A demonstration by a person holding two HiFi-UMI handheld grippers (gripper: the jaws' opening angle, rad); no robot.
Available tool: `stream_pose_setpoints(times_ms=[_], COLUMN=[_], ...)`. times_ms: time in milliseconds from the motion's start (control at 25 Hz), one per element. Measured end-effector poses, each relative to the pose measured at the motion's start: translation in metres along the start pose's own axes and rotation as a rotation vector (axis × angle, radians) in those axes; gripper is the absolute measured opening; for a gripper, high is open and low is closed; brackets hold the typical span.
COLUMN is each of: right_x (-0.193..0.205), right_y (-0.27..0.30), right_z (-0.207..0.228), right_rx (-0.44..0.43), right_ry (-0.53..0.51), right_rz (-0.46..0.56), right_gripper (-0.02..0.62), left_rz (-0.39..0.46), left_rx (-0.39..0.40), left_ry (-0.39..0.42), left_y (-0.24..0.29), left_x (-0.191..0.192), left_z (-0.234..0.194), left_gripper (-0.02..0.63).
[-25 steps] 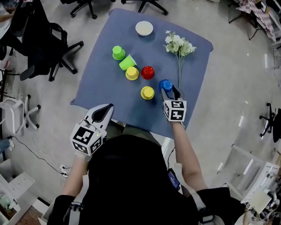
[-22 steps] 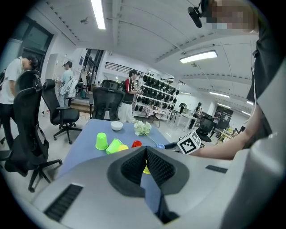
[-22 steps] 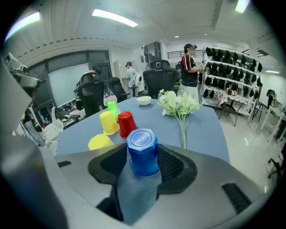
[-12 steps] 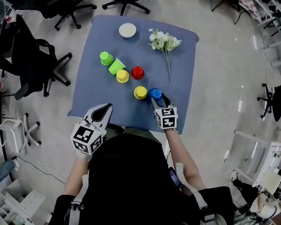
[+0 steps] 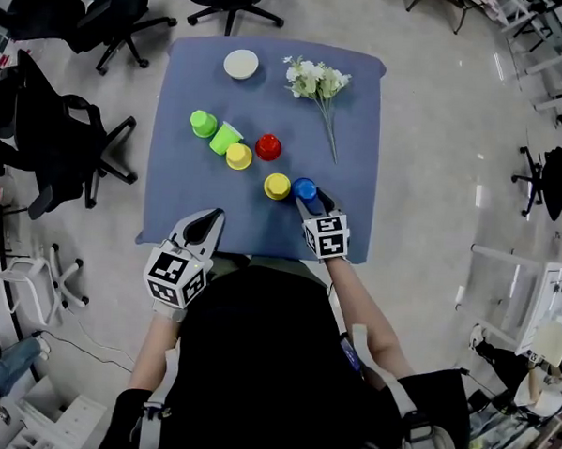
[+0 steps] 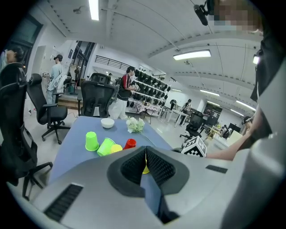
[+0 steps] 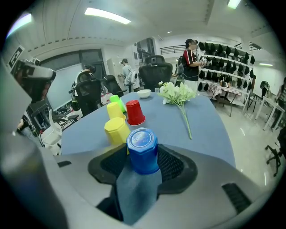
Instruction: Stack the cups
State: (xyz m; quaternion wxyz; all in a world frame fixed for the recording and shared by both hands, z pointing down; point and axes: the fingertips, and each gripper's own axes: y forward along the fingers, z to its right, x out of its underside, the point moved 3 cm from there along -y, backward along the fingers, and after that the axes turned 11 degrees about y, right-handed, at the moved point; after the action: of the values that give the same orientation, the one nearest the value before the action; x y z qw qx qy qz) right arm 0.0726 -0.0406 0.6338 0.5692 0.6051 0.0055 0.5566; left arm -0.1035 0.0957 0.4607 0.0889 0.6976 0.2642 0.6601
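Observation:
Upside-down cups stand on the blue-clothed table (image 5: 354, 176). My right gripper (image 5: 307, 196) is shut on a blue cup (image 5: 305, 187), which shows between its pads (image 7: 172, 163) in the right gripper view (image 7: 143, 150). The blue cup sits just right of a yellow cup (image 5: 276, 185). Farther back are a red cup (image 5: 268, 147), a second yellow cup (image 5: 238, 156), a lime cup on its side (image 5: 224, 137) and an upright-standing green cup (image 5: 203, 123). My left gripper (image 5: 210, 219) is shut on nothing, at the table's near left edge.
A white bowl (image 5: 241, 64) and a bunch of white flowers (image 5: 317, 80) lie at the far end of the cloth. Black office chairs (image 5: 60, 142) stand left of the table and behind it. People stand far off in the room.
My right gripper has carried the blue cup leftward and nearer, up beside the front yellow cup. The left gripper has stayed where it was.

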Motion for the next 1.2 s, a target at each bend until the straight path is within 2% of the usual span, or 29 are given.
stream_pose_setpoints(times_ms=[520,800,1000,1200], right_x=[-0.005,-0.015,-0.015,-0.007], right_y=[-0.013,-0.044,-0.070,-0.097], right_z=[-0.007,-0.005,-0.003,0.006], right_rx=[-0.002,0.054,0.102,0.175], right_ry=[0.032,0.082,0.161,0.230], right_rz=[0.002,0.049,0.094,0.115], right_gripper=[0.255,0.255,0.255,0.255], left_rz=[0.001,-0.050,-0.128,-0.201], left_rx=[0.034,0.031,0.032,0.012], left_ry=[-0.008,0.005,0.056,0.117], left_y=[0.023,0.062,0.099,0.133], left_x=[0.005,0.023,0.049,0.071], left_z=[-0.024,-0.054,-0.074,-0.085], left_gripper=[0.012,0.015,0.077,0.167])
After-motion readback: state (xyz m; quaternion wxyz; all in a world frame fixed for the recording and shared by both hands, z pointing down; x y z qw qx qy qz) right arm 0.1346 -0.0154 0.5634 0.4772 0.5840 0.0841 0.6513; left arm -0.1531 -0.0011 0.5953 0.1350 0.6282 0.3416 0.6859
